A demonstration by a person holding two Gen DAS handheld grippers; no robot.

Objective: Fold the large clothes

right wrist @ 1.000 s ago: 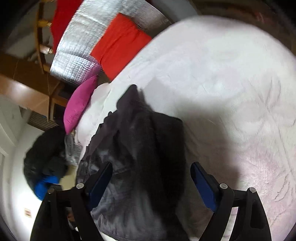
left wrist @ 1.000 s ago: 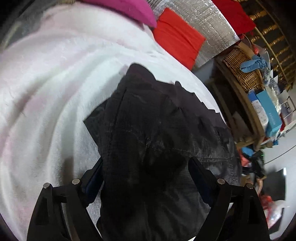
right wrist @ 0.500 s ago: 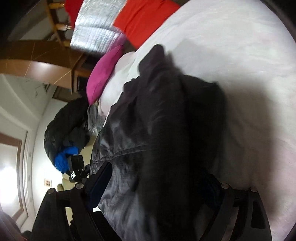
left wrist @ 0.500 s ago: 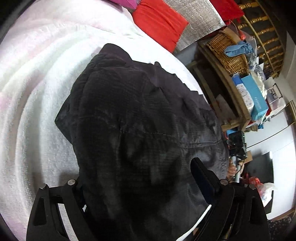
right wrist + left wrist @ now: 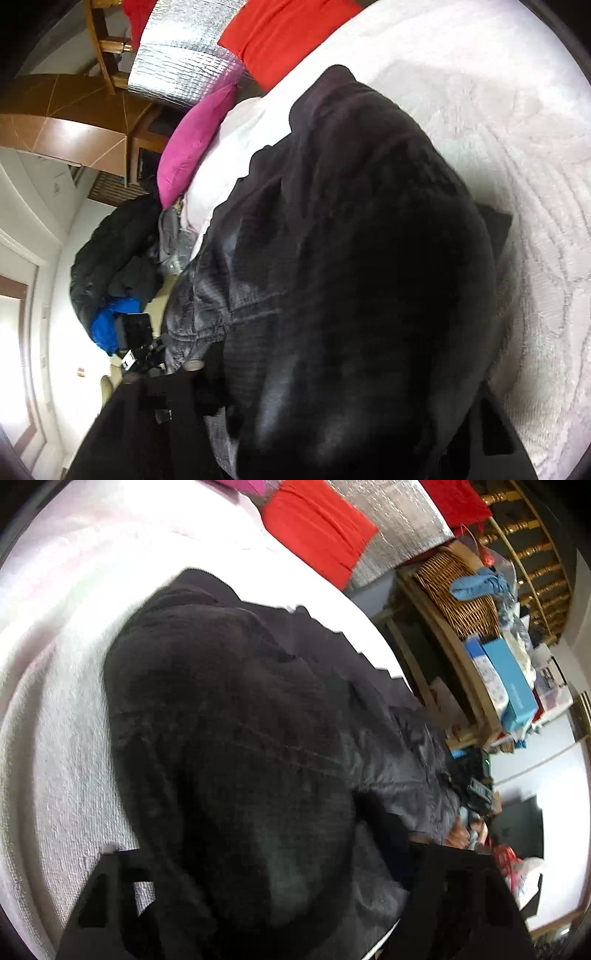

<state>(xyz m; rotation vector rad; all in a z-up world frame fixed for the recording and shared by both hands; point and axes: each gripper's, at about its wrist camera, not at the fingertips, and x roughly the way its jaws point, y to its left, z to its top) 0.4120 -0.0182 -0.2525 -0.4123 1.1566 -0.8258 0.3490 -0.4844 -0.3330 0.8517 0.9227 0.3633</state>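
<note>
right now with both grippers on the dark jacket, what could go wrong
Both grippers' jaws are closing with the dark jacket bunched between them; the left gripper and right gripper may pinch several layers, so the fold could come out lumpy. The jacket's edge hangs past the white bedspread toward the cluttered floor, so a slipped grip could let it slide off.

The dark garment (image 5: pixel 236 738) runs off the bottom edge in both wrist views. It covers the fingertips of the left hand-held gripper (image 5: pixel 280 897) and the right hand-held gripper (image 5: pixel 332 424) — whether the closing pads press the cloth between them cannot be told. Beyond the garment, the wicker basket's (image 5: pixel 458 602) contents are blurred.
</note>
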